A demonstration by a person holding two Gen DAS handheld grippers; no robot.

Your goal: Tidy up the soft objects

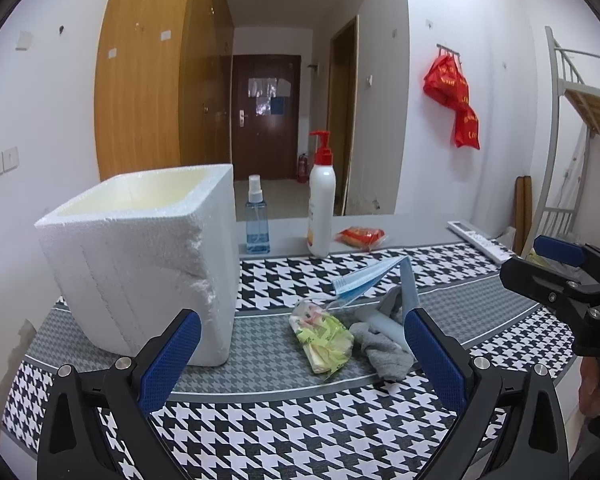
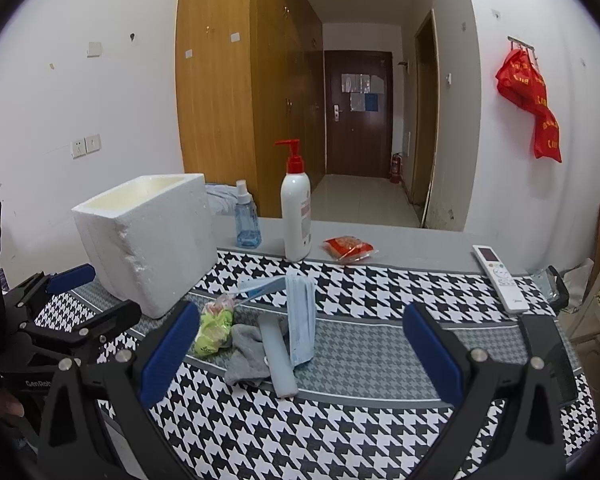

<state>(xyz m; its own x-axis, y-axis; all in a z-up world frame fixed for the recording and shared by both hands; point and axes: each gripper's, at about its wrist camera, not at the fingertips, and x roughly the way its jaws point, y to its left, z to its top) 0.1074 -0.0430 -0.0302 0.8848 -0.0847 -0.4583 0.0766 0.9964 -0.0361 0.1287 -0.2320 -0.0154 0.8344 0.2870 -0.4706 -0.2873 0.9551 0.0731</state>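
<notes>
A white foam box (image 1: 140, 256) (image 2: 148, 236) stands open-topped on the left of the houndstooth table cover (image 1: 300, 420). Right of it lies a small pile: a yellow-green packet (image 1: 324, 336) (image 2: 214, 326), a grey sock (image 1: 384, 348) (image 2: 244, 350), a grey bar (image 2: 278, 354) and a pack of blue face masks (image 1: 364, 278) (image 2: 300, 316). My left gripper (image 1: 302, 350) hovers open just in front of the pile. My right gripper (image 2: 302, 350) is open too, in front of the masks, with nothing between its fingers. Each gripper shows at the edge of the other's view.
At the back of the table stand a blue spray bottle (image 2: 247, 216), a white pump bottle (image 2: 297, 216) and a red snack packet (image 2: 348, 249). A white remote (image 2: 500, 278) lies at the right. A dark flat object (image 2: 548, 352) sits near the right edge.
</notes>
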